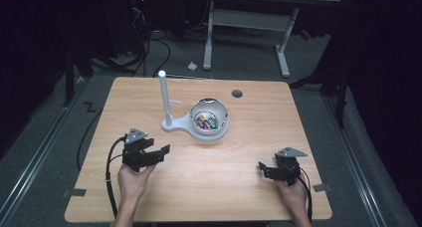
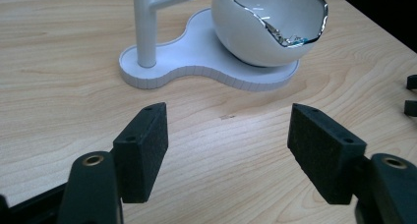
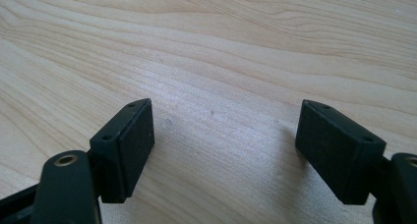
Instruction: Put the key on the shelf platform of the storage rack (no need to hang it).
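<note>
**Bowl of batteries on a white stand, both grippers empty**

Batteries [image 1: 206,121] lie loose in a white egg-shaped bowl [image 2: 255,37] with a jagged rim, seated on a flat white stand [image 2: 196,62] beside its upright post [image 1: 164,97], mid-table. They look hard, smooth, small and likely to roll; the bowl looks brittle. Best pinch one battery across its middle. Left gripper [image 2: 228,140] faces the bowl, jaws wide, nothing between. Right gripper [image 3: 223,145] waits well apart over bare table [image 3: 221,47], jaws wide too.
</note>
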`<action>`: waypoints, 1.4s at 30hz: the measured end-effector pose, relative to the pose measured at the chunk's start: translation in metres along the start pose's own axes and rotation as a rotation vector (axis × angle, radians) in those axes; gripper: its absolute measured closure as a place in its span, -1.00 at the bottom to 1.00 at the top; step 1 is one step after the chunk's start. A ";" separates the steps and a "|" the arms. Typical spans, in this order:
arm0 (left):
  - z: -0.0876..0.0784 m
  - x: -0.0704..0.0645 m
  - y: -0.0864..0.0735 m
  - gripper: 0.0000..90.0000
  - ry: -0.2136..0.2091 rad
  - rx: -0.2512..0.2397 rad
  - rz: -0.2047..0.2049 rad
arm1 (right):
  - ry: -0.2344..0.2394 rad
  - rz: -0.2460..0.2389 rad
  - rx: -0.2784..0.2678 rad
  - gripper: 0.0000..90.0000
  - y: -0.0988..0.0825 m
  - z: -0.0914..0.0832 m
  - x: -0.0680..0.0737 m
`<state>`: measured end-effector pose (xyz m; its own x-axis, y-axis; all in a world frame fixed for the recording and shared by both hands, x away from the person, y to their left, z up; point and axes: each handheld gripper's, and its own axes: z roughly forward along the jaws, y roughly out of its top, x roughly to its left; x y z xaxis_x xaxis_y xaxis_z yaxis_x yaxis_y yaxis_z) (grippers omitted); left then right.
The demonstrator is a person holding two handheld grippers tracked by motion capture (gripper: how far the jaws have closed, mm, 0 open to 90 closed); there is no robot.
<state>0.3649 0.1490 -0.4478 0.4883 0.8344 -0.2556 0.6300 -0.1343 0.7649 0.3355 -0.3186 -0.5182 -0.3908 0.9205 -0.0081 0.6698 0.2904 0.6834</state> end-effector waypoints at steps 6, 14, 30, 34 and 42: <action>0.006 0.001 -0.006 -0.27 0.008 0.028 -0.006 | 0.000 0.000 0.000 -0.49 0.000 0.000 0.000; 0.012 0.001 -0.012 -0.27 0.019 0.046 -0.007 | 0.000 -0.002 -0.001 -0.49 0.000 0.000 0.000; 0.030 -0.005 -0.028 -0.27 0.042 0.091 0.017 | -0.001 -0.001 -0.002 -0.49 0.000 0.000 0.000; 0.038 -0.009 -0.033 -0.27 0.068 0.099 0.044 | 0.000 -0.001 -0.001 -0.49 0.000 0.000 0.000; 0.053 -0.011 -0.047 -0.26 0.120 0.099 0.085 | 0.000 0.000 0.000 -0.49 0.000 0.000 0.000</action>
<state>0.3618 0.1181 -0.5123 0.4701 0.8750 -0.1153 0.6488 -0.2541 0.7173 0.3357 -0.3185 -0.5182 -0.3910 0.9204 -0.0084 0.6694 0.2906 0.6837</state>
